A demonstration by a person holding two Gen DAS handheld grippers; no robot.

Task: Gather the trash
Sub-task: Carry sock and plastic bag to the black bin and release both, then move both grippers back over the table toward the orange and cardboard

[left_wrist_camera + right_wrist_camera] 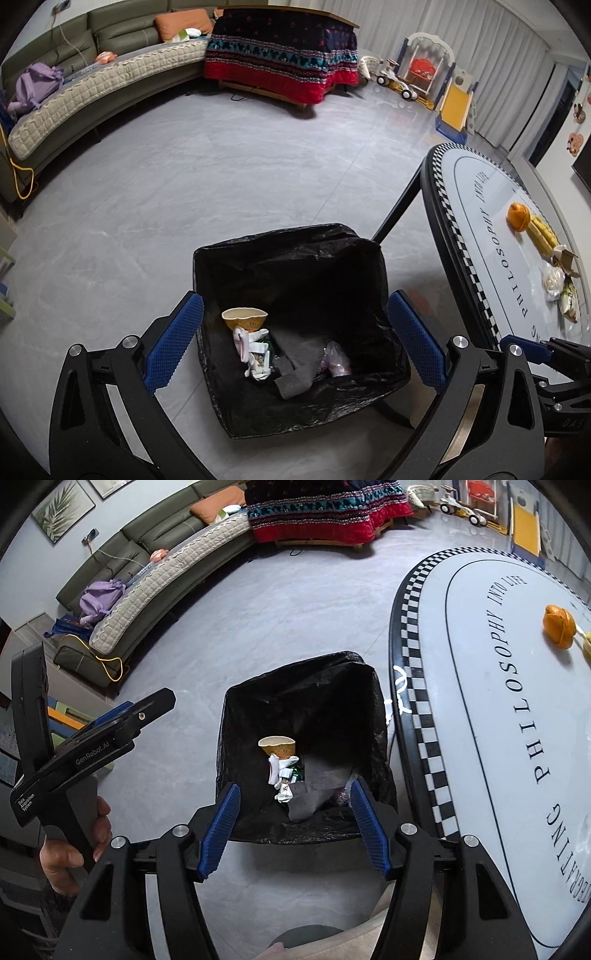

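Both tools sit above the bin (295,332), which stands on the floor just beside the bench (480,236). I read the left tool (295,343) as spread wide, blue pads either side of the bin mouth, nothing between them. The right tool (295,830) is likewise spread wide and holds nothing.

Bin is lined with a black bag (251,709). Inside it I see a crushed paper cup (244,317), crumpled white wrappers (255,354), a grey rag (299,365) and a clear plastic scrap (337,360).

On the bench, toward its far right side in the left view: an orange peel (518,217), a yellow peel strip (543,234) touching it, a small cardboard piece (565,260), and a clear bag (550,282) with a wrapper (570,301) just beside it.

In the right view the left tool's body is gripped in a hand (66,853).
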